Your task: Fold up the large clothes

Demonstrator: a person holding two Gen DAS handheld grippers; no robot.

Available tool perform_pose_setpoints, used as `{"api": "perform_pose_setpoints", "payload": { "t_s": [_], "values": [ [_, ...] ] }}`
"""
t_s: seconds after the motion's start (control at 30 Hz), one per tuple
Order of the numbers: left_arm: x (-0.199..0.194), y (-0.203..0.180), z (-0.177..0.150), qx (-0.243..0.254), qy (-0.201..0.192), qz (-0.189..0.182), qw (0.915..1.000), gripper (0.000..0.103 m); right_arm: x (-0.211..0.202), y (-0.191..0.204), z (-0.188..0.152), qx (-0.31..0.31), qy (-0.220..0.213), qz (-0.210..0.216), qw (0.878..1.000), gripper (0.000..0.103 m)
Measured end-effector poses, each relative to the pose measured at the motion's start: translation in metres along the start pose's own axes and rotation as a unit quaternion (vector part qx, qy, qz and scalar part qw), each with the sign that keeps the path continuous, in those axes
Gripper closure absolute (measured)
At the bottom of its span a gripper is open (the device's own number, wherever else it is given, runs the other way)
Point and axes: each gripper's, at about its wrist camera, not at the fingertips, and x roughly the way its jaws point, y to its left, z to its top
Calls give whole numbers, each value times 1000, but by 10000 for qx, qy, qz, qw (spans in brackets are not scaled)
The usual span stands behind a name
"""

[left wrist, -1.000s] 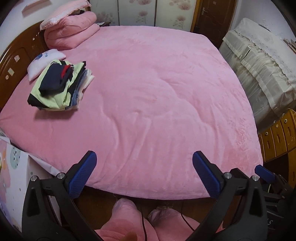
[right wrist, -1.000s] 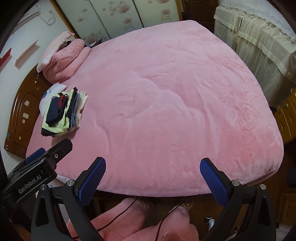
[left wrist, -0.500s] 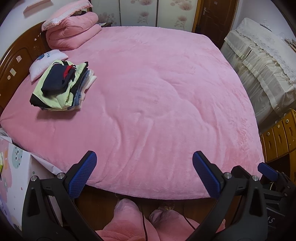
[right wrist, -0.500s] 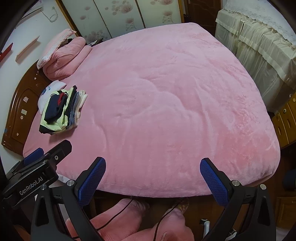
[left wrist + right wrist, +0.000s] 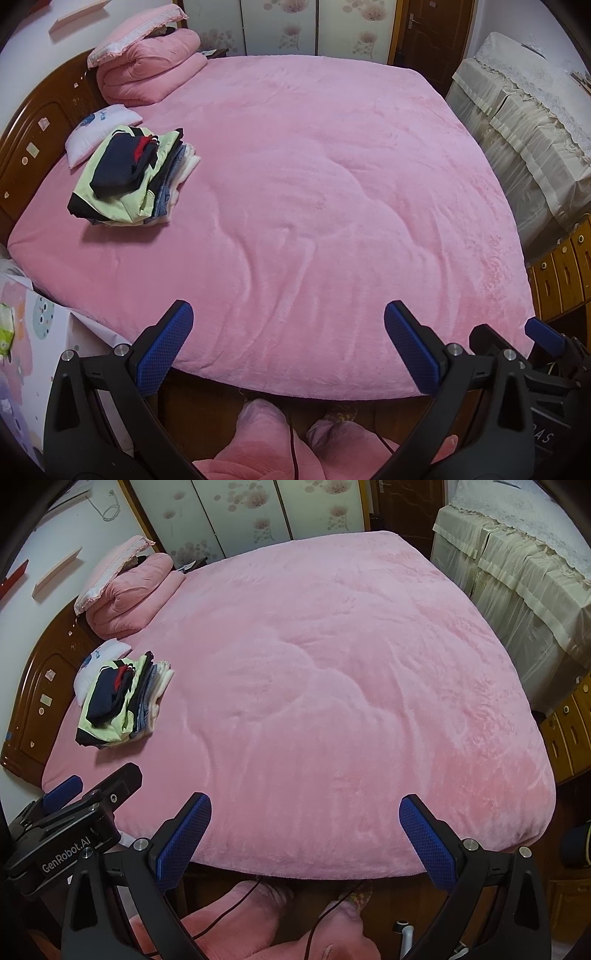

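The stack of clothes [image 5: 133, 177] lies folded on the bed [image 5: 332, 184], near the headboard [image 5: 33, 147]. Left gripper [image 5: 288, 347] and right gripper [image 5: 304, 834] hover spread and empty at the foot (likely between garments); next, fetch another.

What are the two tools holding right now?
Nothing. The left tool and the right tool both hang open above the near edge of the pink blanket; the folded clothes pile lies untouched.

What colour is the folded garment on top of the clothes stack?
Dark navy, with a bit of red at one edge; it shows best in the left wrist view.
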Motion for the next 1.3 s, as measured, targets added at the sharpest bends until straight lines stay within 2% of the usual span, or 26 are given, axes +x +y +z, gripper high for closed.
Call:
{"api": "perform_pose_setpoints", "payload": {
  "t_s": [1.3],
  "values": [
    [-6, -3, -11, -70, -39, 38, 10000, 0, -3, -5, -8, -3, -14, -52, 10000, 0]
  ]
}}
